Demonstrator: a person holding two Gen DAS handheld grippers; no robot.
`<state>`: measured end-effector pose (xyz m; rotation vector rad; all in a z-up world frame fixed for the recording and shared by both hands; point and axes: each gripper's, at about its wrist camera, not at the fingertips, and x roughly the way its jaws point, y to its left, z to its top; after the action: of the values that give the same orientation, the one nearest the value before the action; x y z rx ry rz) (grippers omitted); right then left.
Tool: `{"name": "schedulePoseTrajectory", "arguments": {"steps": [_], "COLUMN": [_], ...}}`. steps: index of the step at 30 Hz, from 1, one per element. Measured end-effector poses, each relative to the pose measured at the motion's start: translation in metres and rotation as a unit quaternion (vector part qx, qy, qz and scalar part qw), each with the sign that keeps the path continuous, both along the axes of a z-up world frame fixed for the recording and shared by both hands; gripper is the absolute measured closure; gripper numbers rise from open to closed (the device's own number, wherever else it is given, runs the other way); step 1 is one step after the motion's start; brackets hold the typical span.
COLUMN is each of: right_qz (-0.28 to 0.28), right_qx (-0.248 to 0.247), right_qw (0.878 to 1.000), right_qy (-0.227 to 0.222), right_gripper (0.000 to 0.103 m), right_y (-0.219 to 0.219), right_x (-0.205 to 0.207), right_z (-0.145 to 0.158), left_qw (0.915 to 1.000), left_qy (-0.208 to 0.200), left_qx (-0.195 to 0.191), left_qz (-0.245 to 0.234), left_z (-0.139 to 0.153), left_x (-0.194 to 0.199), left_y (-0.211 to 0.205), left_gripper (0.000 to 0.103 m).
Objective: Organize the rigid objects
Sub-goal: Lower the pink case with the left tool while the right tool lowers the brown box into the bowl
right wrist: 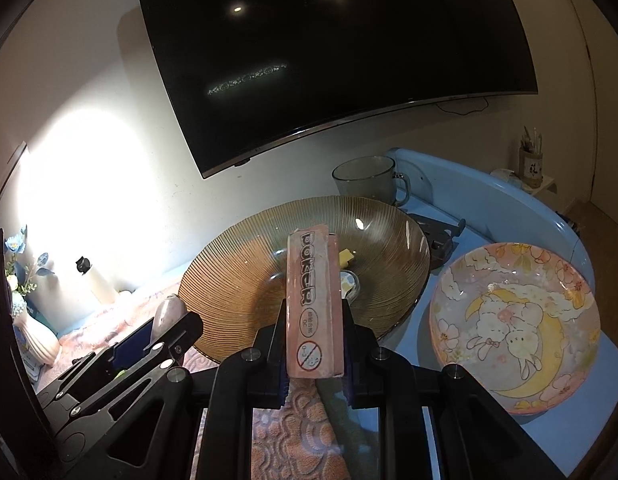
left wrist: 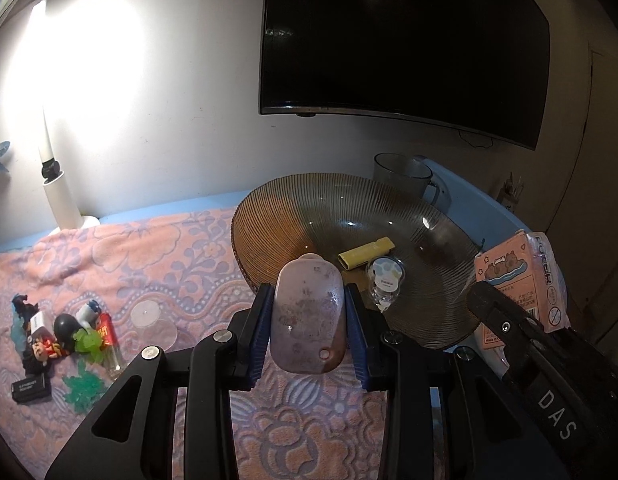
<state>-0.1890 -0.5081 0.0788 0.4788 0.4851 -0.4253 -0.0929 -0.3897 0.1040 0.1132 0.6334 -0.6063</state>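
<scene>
The left gripper is squeezing a smooth pinkish-grey stone between its blue pads. The stone is hanging just above the pink flowery towel, right at the near edge of the big ribbed glass plate. The jaws are only as far apart as the stone is wide.

The right gripper is pinching a pink box of poker cards by its narrow sides, so the jaws are nearly closed. The box is standing on end, hanging over the near edge of the same glass plate.

A yellow bar and a little clear case with a white and blue picture are lying in the middle of the plate.

A heap of small toys is sitting near the left edge of the towel: a little figure, a green plastic plant, a lighter and a small black box.

A glass jug is standing behind the plate by the wall. A pink bowl with bunnies and a moon is sitting on the blue table, just beside the plate on its right.
</scene>
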Motion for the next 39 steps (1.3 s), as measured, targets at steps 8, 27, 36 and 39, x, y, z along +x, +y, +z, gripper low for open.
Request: {"name": "schedulePoseTrajectory", "arguments": {"steps": [8, 27, 36, 39], "right_qz": [0.001, 0.003, 0.0, 0.002], "right_qx": [-0.008, 0.002, 0.0, 0.002], "right_qw": [1.0, 0.998, 0.998, 0.998], "right_qy": [0.013, 0.056, 0.064, 0.063], "right_gripper": [0.085, 0.085, 0.085, 0.085], "right_y": [-0.005, -0.019, -0.024, -0.026], "right_x": [0.01, 0.038, 0.046, 0.05], "right_z": [-0.001, -0.007, -0.007, -0.008], "left_qw": [0.9998, 0.9999, 0.9998, 0.9997], "left_qy": [0.018, 0.009, 0.02, 0.018], "left_qx": [0.004, 0.009, 0.009, 0.013], "left_qz": [-0.011, 0.006, 0.003, 0.005], "left_z": [-0.009, -0.017, -0.02, -0.02], "left_x": [0.011, 0.039, 0.048, 0.051], "left_y": [-0.013, -0.024, -0.027, -0.029], "left_gripper": [0.071, 0.071, 0.071, 0.071]}}
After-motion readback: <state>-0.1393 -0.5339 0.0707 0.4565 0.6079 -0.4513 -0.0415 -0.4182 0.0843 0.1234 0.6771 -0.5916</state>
